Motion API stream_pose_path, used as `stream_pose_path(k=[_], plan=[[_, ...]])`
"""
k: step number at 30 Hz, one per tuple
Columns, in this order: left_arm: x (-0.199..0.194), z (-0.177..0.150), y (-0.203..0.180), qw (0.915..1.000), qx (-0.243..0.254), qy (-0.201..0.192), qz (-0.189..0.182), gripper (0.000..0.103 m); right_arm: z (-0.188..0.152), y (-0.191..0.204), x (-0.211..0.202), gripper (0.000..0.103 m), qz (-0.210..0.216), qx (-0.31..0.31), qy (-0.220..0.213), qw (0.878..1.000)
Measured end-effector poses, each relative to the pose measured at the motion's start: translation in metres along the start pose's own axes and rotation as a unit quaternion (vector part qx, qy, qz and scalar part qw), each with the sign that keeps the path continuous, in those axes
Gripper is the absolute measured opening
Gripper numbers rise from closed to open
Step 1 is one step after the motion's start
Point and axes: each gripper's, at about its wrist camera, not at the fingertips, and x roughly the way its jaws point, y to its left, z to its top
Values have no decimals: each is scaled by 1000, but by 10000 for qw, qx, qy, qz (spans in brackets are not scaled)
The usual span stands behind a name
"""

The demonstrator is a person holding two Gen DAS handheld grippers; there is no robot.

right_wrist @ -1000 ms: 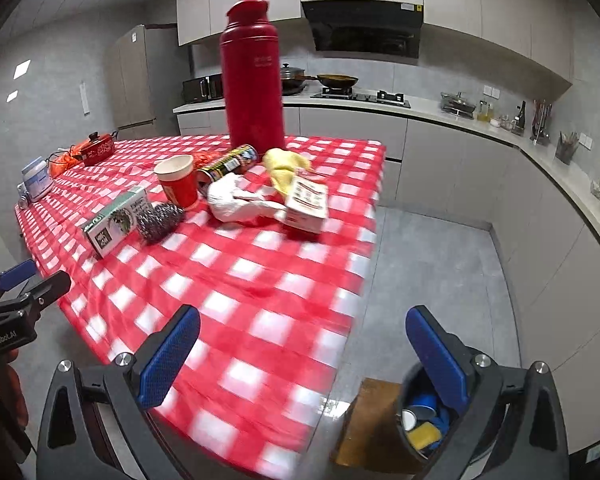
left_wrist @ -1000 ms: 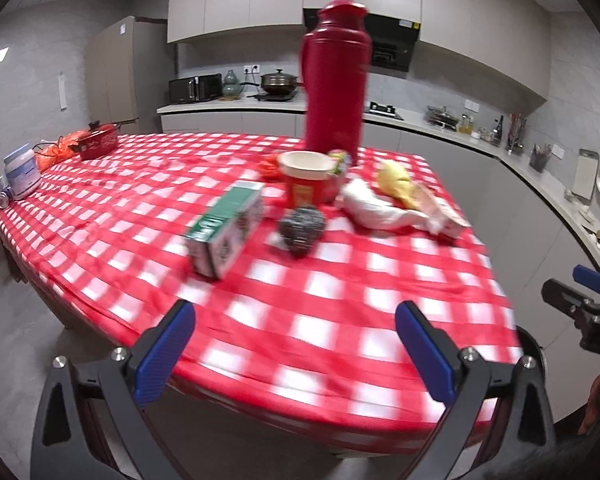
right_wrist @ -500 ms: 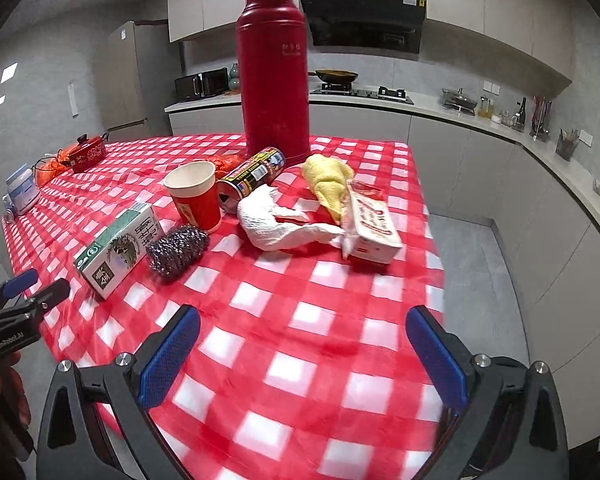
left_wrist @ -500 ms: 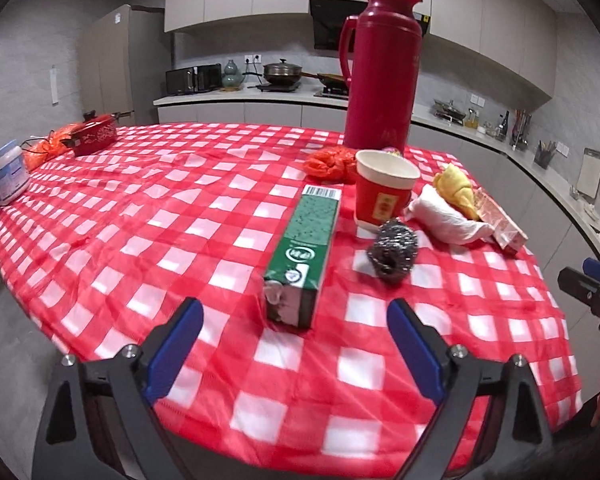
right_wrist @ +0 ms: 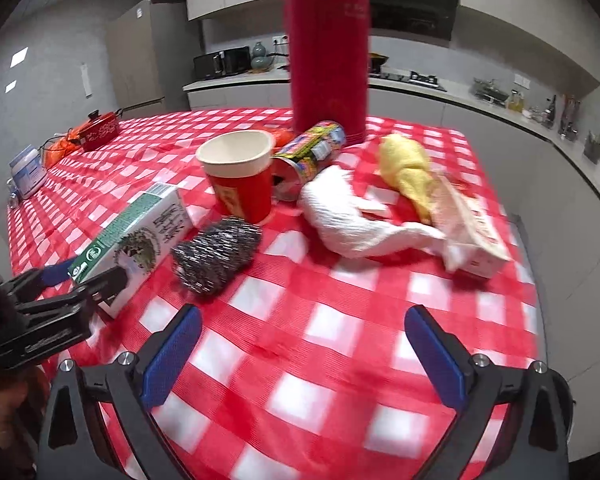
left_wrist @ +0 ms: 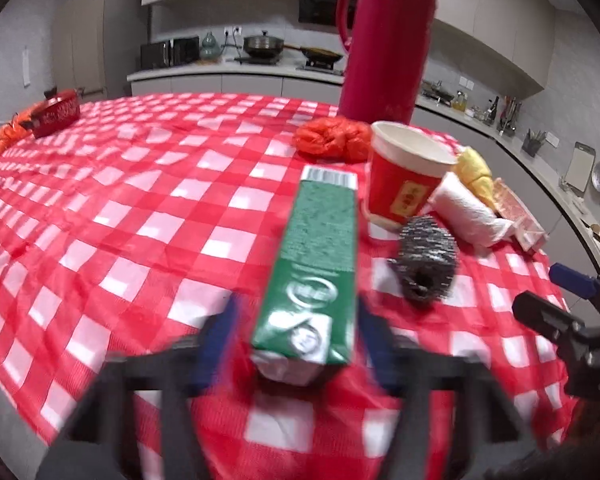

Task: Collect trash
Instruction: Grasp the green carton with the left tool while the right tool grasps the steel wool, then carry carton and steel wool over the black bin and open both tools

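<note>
Two claws work over a counter [right_wrist: 340, 360] covered with a red-and-white checked cloth. The left claw [left_wrist: 300, 344] is closing around the near end of a green carton [left_wrist: 316, 264] that lies on its side; its blue pads [left_wrist: 216, 344] flank the carton, blurred, and whether they already press on it cannot be told. The right claw [right_wrist: 300, 356] hangs wide above bare cloth with nothing between its pads [right_wrist: 172, 356].

Just right of the carton lies a steel scouring ball [right_wrist: 216, 256], and behind that stands a red paper cup [right_wrist: 240, 176], upright. A printed can [right_wrist: 312, 152] lies tipped over beside the cup. Further right are a crumpled white paper towel [right_wrist: 352, 220], a yellow cloth [right_wrist: 408, 168] and a small flat box [right_wrist: 472, 228], close together. A tall red thermos [right_wrist: 328, 48] stands behind them all, with a bunched orange bag [left_wrist: 332, 138] at its foot.
</note>
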Motion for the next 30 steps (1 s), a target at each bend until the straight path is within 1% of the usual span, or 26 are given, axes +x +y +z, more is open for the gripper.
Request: stream_pose_path(k=[4,5,7,9,10,11,13,14,15,17,19,23,30], plan=[[3,5,18,9997,-191,-49,109,39,9,23,21,99,221,-159,126,9995],[3,6,22,9996,-214,-62,164,39,12,30,28,97,270,-209,172,9993],[4,7,25,9996,-194,-71,179,39,17,38,43,89,394,-226,309,9985],[6,8,26,9996,-147,-79,214,39,21,47,58,74,456,-256,474,9975],[6,8,26,9996,-159,-78,210,39,22,50,65,71,480,-252,577,9969],[6,8,25,9996,-152,-67,214,39,24,52,71,62,515,-224,669,9962],[7,8,25,9997,-108,-47,234,39,25,52,75,53,422,-228,705,9964],[7,7,24,9997,-83,-47,238,39,26,51,75,42,472,-175,702,9963],[8,9,25,9997,-79,-54,224,38,25,49,75,36,555,-114,712,9959],[4,8,26,9998,-124,-108,140,38,24,48,71,33,545,-124,664,9962],[-1,9,24,9996,-100,-212,162,38,24,49,67,31,566,-129,614,9964],[-16,11,15,9991,-41,-401,139,38,23,46,51,30,537,-168,449,9974],[-30,4,-8,9990,70,-441,-14,38,17,32,23,29,502,-164,176,9984]])
